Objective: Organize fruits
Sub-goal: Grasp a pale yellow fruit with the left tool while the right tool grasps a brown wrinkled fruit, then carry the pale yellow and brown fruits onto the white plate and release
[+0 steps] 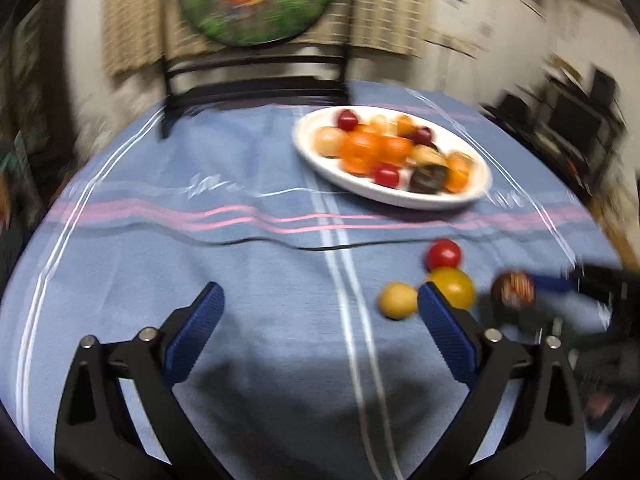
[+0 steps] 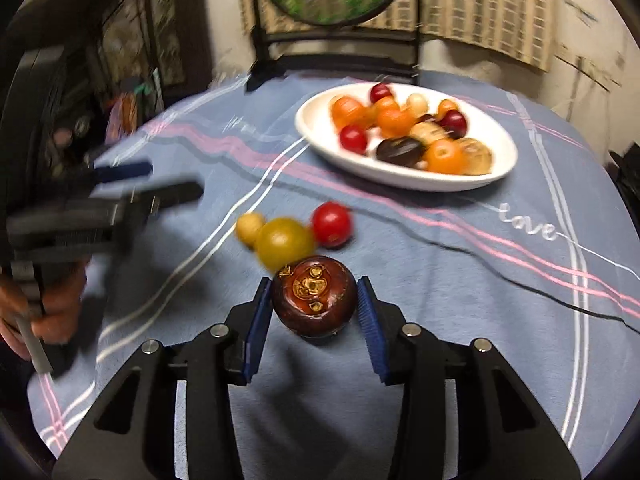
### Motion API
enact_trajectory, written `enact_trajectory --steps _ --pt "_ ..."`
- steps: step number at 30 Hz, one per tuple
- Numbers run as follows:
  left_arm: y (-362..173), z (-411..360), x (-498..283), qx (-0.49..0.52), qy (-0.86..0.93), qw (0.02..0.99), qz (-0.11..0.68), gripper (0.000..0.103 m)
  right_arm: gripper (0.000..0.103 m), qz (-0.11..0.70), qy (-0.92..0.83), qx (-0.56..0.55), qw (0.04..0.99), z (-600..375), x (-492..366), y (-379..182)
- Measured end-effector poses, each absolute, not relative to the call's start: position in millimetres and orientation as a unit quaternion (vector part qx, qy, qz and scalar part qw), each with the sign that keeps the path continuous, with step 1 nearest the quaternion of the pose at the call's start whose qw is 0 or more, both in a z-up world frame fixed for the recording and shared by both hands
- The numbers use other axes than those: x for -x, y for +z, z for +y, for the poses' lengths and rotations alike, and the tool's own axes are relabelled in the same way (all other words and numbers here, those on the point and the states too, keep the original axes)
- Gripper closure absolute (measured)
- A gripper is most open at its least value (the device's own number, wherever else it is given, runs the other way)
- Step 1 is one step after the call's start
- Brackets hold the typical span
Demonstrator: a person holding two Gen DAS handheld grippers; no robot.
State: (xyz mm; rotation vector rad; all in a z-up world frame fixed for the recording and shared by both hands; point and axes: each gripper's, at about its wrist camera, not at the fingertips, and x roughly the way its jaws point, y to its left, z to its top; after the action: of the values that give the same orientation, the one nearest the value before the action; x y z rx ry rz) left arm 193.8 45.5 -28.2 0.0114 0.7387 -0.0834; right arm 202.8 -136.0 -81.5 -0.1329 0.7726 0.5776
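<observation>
Jaws on my right gripper (image 2: 314, 306) close around the dark brown fruit (image 2: 314, 301); left pad touches its side, right pad looks just shy or barely touching, hard to tell through the blur, so I call the grip likely but not certain. Fruit sits between the pads, low over the blue striped cloth on the tabletop (image 2: 460, 280). Left gripper (image 1: 320, 320) hangs with jaws spread wide and nothing between them, its right finger just beside the small yellow fruit (image 1: 397, 300) and the larger yellow fruit (image 1: 452, 287). Red fruit (image 2: 332, 224) touches the larger yellow one on its far side. White oval plate (image 2: 320, 136) lies well beyond, already loaded with orange, red and dark fruits. Step in hand, as I judge it: picking up a loose fruit to carry to the plate. Next move calls for a firm squeeze, a clean lift clear of the yellow neighbour just behind, then a reach forward and right over the rim. Risk: round fruit slipping or rolling.
</observation>
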Motion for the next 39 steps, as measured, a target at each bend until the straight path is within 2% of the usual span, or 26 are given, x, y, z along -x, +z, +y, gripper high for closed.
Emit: enact_trajectory --steps 2,3,5,11,29,36,39 --pt "-29 36 -193 -0.051 -0.072 0.93 0.356 0.034 0.06 0.373 0.271 0.05 0.886 -143 -205 -80" --pt "-31 34 -193 -0.056 -0.079 0.928 0.358 0.045 0.06 0.374 0.269 0.047 0.886 -144 -206 -80" --pt "-37 33 -197 -0.052 -0.105 0.919 0.376 0.059 0.06 0.376 0.268 0.044 0.886 -145 -207 -80" --pt "-45 28 -204 -0.037 -0.153 0.904 0.399 0.06 0.06 0.372 0.271 0.048 0.886 -143 -204 -78" --pt "-64 6 -228 -0.065 -0.151 0.889 0.428 0.065 0.06 0.379 0.261 0.045 0.887 -146 -207 -81" --pt "-63 7 -228 -0.064 -0.148 0.89 0.427 0.074 0.06 0.382 0.26 0.046 0.886 -146 -209 -83" --pt "-63 4 -226 -0.07 -0.141 0.891 0.426 0.074 0.06 0.385 0.259 0.047 0.885 -145 -210 -84"
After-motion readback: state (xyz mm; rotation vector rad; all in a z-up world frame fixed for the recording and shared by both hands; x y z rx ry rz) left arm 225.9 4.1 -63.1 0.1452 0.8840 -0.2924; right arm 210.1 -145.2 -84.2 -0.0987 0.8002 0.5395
